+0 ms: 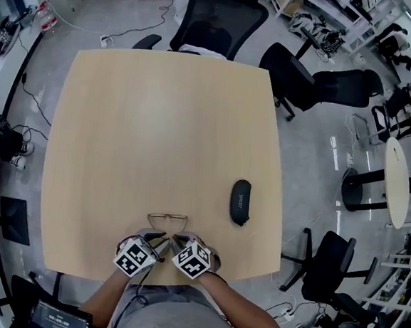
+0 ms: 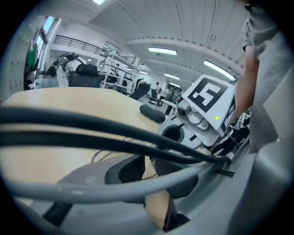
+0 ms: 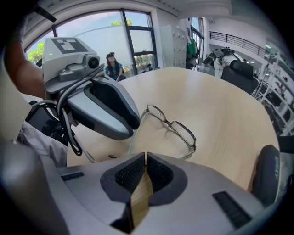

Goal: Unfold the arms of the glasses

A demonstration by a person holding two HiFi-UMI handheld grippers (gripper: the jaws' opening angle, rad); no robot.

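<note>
Thin wire-framed glasses [image 1: 167, 218] lie on the wooden table [image 1: 166, 120] near its front edge, lenses away from me and both arms swung out toward me. My left gripper [image 1: 160, 242] sits just behind them, its pads [image 2: 133, 169] close together with a thin line, seemingly the left arm, crossing between them. In the right gripper view the glasses [image 3: 172, 127] lie just ahead. There the left arm runs under the left gripper's finger [image 3: 110, 112]. My right gripper [image 3: 145, 160] is shut with only table showing between its pads, and the right arm disappears behind its body.
A black glasses case [image 1: 240, 201] lies to the right of the glasses, also seen as the case [image 3: 266, 172] at the right edge. Cables [image 2: 92, 133] cross the left gripper view. Office chairs [image 1: 218, 18] stand around the table, with the table's front edge [image 1: 159, 283] close to me.
</note>
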